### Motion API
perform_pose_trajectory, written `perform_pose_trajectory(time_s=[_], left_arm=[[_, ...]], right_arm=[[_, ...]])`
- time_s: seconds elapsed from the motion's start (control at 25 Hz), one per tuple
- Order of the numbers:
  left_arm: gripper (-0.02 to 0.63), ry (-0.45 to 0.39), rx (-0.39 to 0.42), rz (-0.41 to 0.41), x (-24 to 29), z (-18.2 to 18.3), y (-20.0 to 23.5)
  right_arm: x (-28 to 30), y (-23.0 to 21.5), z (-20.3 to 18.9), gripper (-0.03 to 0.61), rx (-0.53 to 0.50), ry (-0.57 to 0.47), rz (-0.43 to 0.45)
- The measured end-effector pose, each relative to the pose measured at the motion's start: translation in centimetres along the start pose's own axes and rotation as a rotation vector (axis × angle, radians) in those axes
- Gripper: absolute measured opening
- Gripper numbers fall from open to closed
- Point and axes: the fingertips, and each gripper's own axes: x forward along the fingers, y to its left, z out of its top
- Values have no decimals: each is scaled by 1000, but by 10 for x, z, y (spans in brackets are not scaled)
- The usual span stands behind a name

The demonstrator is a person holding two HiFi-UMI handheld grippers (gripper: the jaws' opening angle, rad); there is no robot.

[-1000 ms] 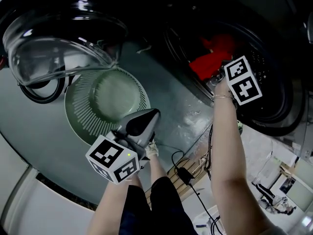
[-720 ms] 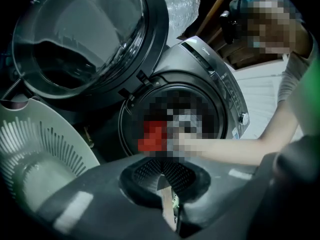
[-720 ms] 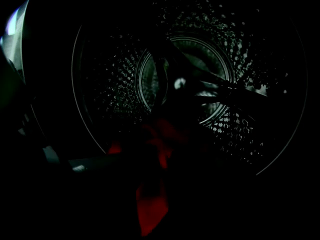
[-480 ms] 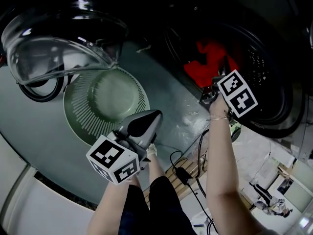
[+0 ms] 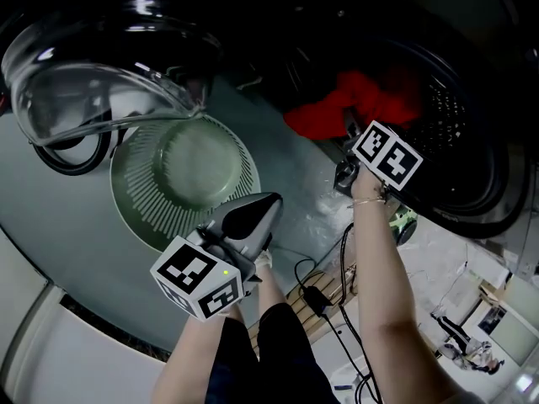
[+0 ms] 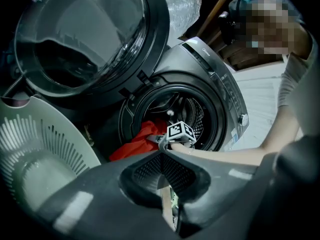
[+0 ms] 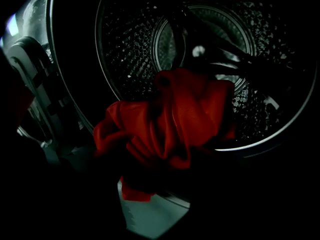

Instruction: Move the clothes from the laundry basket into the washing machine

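Nearest, the person's left forearm (image 5: 195, 353) rises from the bottom of the head view, bent close in front of the body, and carries the left gripper (image 5: 269, 200) pointing slightly downward. Its two dark jaws are pressed together to a single tip with nothing between them. Just beyond that tip sits the round pale green plastic laundry basket with slotted sides (image 5: 135, 194), on the floor beside the machine. Above the basket in that view, the machine's big round glass door (image 5: 101, 66) hangs swung wide.

Further out, the right forearm (image 5: 381, 263) is stretched almost straight toward the round opening of the dark grey front-loading washing machine (image 6: 226, 86), the wrist angled down. The right gripper (image 6: 155, 139) hangs at the mouth of the opening and its jaws have just been opening. In the right gripper view they are only dark shapes low in the frame. The crumpled red garment (image 7: 175, 121) lies right ahead of them, and the darkness hides whether its lower edge touches them.

That garment is bunched on the front lip of the perforated steel drum (image 7: 215, 31), with one fold hanging out over the rim.
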Motion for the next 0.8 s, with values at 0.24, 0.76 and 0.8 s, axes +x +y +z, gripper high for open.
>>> perform_pose_trajectory(time_s=[0.24,0.76,0.8], left_arm=[[2,-12,-6,-3,0,3,1],[2,-17,6,-35,-12,11,-6],[2,-15,8,-35,-12,11,-5]], right_arm=[[7,10,32,167,-62,-18,24],[-60,-19,183,110,-39,-600,-141],[-63,-21,188,114,-31,-621,-156]])
